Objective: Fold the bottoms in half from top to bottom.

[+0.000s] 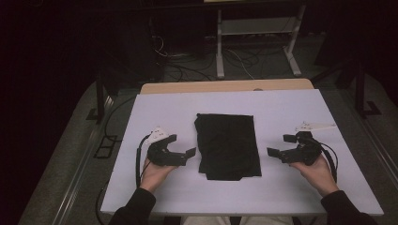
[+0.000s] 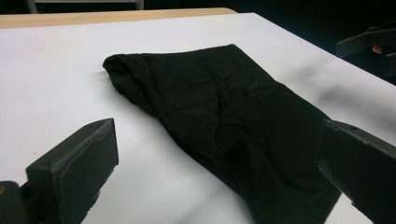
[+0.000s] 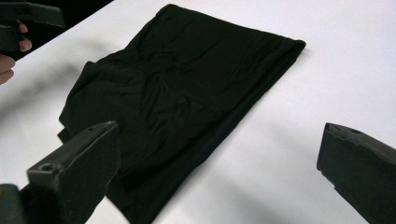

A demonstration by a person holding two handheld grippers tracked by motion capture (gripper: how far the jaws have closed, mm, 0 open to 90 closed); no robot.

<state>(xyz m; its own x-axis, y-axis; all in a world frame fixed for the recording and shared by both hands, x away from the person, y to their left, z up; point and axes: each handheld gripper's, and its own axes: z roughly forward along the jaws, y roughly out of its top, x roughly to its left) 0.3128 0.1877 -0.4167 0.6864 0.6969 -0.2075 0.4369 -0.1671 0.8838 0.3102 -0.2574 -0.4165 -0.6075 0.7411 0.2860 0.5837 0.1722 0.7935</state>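
Left gripper (image 1: 183,146), a black two-jaw tool held in the person's left hand (image 1: 155,174), is found resting low over the white table top (image 1: 155,110) with its jaws spread wide and nothing between them. From its own view, the nearer jaw is seen over bare table and the farther one over the near corner of the cloth, but contact cannot be confirmed.

At the centre of the table, a black fabric garment, folded into a rough rectangle (image 1: 228,145), is found lying flat, its long side running away from the person. The far end is noted as a neat rolled fold (image 2: 122,65); the near end is looser, with creases and an uneven hem. It may be a pair of shorts or trousers, though the dim light leaves this uncertain.

Right gripper (image 1: 279,145), a matching black tool held in the right hand (image 1: 320,174), is recorded just beside the garment's right edge, jaws likewise parted and empty.

Assessment: the garment is judged to be already folded at least once and squared up fairly well. No grasp is in hand on either side. What remains is judged to be a further fold or a tidying of the near edge; neither has been begun.
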